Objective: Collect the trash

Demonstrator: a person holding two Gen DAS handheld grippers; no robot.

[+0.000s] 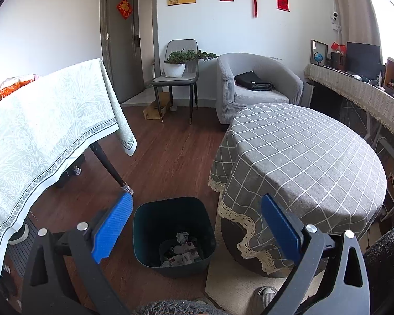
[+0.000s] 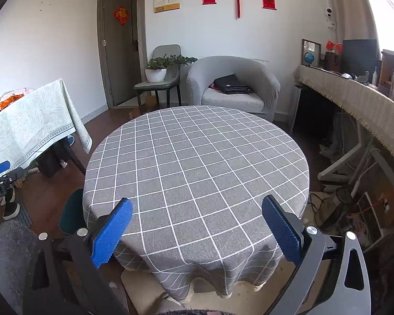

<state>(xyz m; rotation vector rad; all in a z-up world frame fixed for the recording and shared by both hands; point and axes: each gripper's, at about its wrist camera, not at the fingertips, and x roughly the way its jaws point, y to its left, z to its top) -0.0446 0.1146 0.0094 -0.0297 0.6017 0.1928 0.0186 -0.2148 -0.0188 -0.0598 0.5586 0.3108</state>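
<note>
Trash is sitting at the bottom of the dark bin (image 1: 174, 232) on the wood floor: crumpled paper and torn wrappers (image 1: 182, 252), heaped toward the near right corner of the tub. The bin is standing just left of the round table (image 1: 302, 157) with the grey checked cloth, close to its lace hem, and right of the long table (image 1: 47, 131) draped in pale green.

In the left wrist view the left gripper (image 1: 195, 225) is hanging over the bin with its blue pads spread wide and nothing between them; the bin's mouth is lying straight ahead and below, framed by the two pads. The right gripper (image 2: 197, 229) is pointing across the round table, its jaws standing fully wide and empty. In the right wrist view only a sliver of the bin (image 2: 71, 210) is showing, past the table's left edge, so the left hand is clearly the nearer one to it.

No loose litter is showing on the checked cloth or on the visible floor. Judging by this, the collecting is looking finished or nearly so. Any further piece would need carrying leftward to the bin, which is square with no marked long axis.
</note>
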